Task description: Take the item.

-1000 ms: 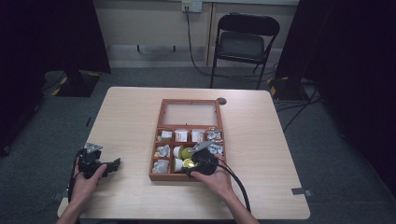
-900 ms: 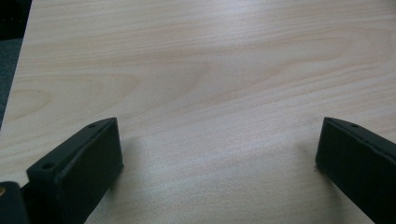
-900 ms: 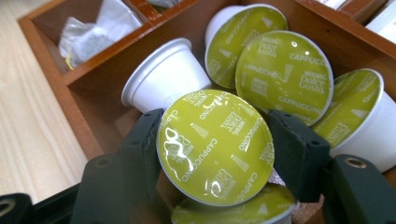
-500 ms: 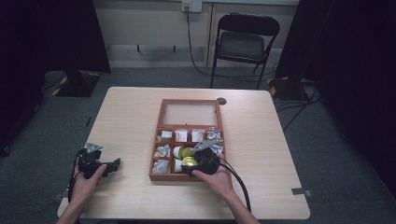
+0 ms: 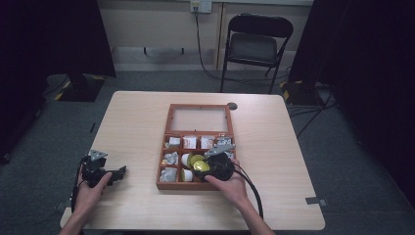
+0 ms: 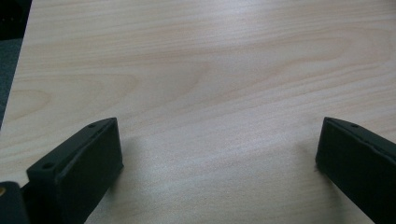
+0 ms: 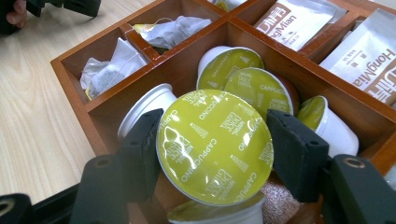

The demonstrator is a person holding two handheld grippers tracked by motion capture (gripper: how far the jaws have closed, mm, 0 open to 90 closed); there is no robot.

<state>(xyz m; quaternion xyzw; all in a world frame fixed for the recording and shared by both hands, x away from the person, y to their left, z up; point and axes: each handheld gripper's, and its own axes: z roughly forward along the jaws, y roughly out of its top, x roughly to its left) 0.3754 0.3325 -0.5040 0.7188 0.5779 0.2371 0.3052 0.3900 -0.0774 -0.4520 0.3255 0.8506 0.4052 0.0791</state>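
Observation:
A wooden compartment box (image 5: pixel 160 169) with its glass lid (image 5: pixel 200 120) laid open sits at the table's middle. My right gripper (image 5: pixel 204 164) hovers over its near compartments, shut on a coffee capsule (image 7: pixel 215 144) with a yellow-green "Cappuccino" foil lid; both pads press its rim. Under and behind it, more capsules (image 7: pixel 229 65) lie in the same compartment of the box (image 7: pixel 266 39). My left gripper (image 5: pixel 120 171) rests low at the table's left front, and its jaws (image 6: pixel 215 144) stand wide apart over bare wood with nothing between them.
Tea bags (image 7: pixel 168 30) fill the box's left compartments and brown-and-white sachets (image 7: pixel 294 18) the far ones. A small dark disc (image 5: pixel 232 105) lies beside the lid. A folding chair (image 5: pixel 259 44) stands behind the table.

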